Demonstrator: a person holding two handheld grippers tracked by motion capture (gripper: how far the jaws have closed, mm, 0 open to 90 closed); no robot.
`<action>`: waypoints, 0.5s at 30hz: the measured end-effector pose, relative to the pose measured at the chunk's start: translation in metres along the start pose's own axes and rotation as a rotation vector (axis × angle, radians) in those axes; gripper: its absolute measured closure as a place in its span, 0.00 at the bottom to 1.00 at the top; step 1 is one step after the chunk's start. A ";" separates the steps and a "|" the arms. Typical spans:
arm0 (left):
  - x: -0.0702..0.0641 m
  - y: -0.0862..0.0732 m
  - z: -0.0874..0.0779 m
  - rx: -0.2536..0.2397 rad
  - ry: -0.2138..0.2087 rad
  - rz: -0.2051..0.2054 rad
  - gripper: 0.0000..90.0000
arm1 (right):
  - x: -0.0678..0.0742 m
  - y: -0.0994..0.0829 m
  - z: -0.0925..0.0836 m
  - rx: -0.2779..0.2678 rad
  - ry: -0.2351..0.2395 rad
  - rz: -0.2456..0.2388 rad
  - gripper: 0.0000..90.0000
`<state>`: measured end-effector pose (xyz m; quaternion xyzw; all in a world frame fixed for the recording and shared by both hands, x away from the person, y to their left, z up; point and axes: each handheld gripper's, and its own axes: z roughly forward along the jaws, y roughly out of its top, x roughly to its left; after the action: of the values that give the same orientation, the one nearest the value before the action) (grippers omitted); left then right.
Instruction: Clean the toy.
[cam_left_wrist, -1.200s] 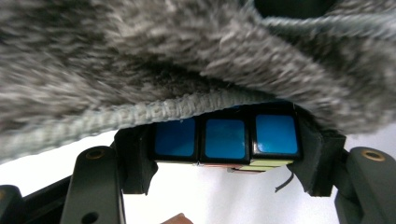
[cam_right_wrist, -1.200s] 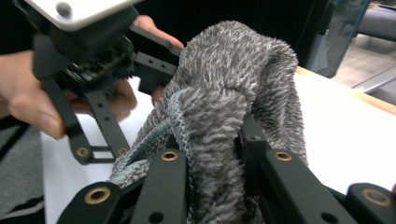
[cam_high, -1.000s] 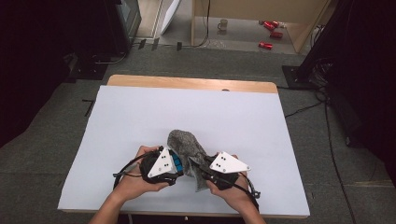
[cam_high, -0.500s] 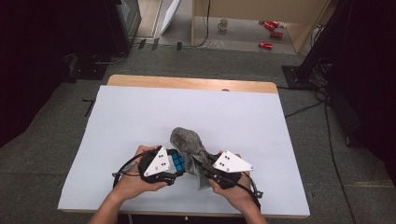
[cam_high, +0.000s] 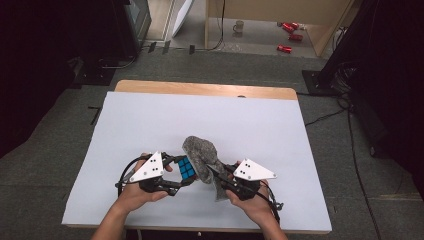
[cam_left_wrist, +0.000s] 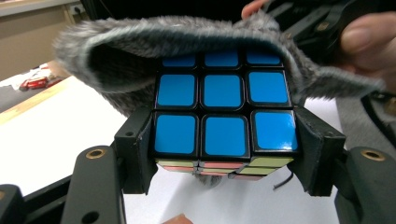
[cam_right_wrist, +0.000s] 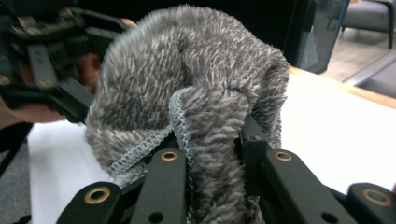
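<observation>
**Cube going under a fuzzy grey cover, one hand-held gripper on each**

Low in the middle of the high view, the left hand-held gripper (cam_high: 184, 172) has its jaws closed tight on a puzzle cube (cam_high: 186, 168), pads pressed on two opposite sides; the left gripper view shows the cube (cam_left_wrist: 223, 119) squarely between the jaws with its blue face toward the camera, so the grip leaves the far end free to enter the cover. Just right of it in the high view, the right hand-held gripper (cam_high: 216, 176) has its jaws pinched on the edge of a grey fleecy cloth pouch (cam_high: 201, 156); the right gripper view shows the stitched hem of the pouch (cam_right_wrist: 187, 107) bunched between the jaws, nearly closed on the fabric, which seems meant to keep the mouth lifted and open toward the cube. In the left gripper view the pouch (cam_left_wrist: 140, 51) arches over the top of the cube and hides part of the upper row of blue squares; the cube looks partly inside, not yet fully covered. Both things hang just above the white table (cam_high: 150, 125), near its front edge, likely because the pouch needs room to drape; whether any fabric brushes the surface I cannot tell. The two hands sit close together, facing each other, so that one feeds while the other holds the opening steady.
</observation>
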<state>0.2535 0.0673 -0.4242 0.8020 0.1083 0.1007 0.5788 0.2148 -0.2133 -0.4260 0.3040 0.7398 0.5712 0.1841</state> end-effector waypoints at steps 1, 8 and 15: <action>0.001 0.000 0.000 -0.001 -0.003 -0.004 0.39 | -0.001 -0.001 0.000 0.002 -0.003 0.007 0.86; -0.003 0.000 0.004 0.017 -0.015 0.016 0.39 | 0.006 0.006 -0.005 -0.044 0.026 -0.014 0.85; 0.003 0.001 -0.005 -0.033 0.014 -0.012 0.39 | -0.002 -0.001 -0.002 -0.011 -0.022 -0.007 0.85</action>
<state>0.2547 0.0723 -0.4212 0.7908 0.1155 0.1047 0.5919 0.2146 -0.2165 -0.4264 0.3067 0.7358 0.5711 0.1961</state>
